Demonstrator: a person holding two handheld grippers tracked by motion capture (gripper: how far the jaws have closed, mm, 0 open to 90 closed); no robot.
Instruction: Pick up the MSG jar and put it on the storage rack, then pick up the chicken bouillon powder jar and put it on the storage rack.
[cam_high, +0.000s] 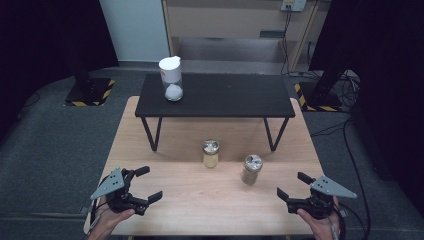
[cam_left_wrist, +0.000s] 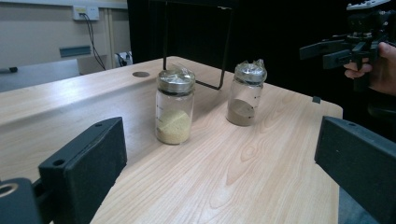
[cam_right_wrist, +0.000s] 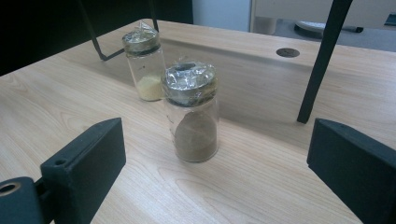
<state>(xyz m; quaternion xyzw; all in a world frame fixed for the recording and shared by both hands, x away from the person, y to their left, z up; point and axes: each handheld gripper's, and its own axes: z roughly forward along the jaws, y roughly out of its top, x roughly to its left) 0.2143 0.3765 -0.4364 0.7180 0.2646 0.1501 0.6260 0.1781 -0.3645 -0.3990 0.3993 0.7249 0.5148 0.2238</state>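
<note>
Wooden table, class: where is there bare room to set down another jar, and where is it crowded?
Free: the front strip between the left gripper and right gripper, and the black shelf right of the white-lidded jar. Crowded: mid-table, around the yellow-powder jar and brown-powder jar.

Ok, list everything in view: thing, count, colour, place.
jar of yellow powder: 1, clear glass with film-covered metal cap, wooden table, left of the other small jar
jar of brown powder: 1, clear glass with film-covered metal cap, wooden table, nearer the right gripper
white-lidded jar: 1, clear with white contents, left end of the black shelf
black shelf: 1, black top on thin legs, standing on the far half of the table
wooden table: 1, light wood, centre
left gripper: 1, black, open, near left edge, holding nothing
right gripper: 1, black, open, near right edge, holding nothing
</note>
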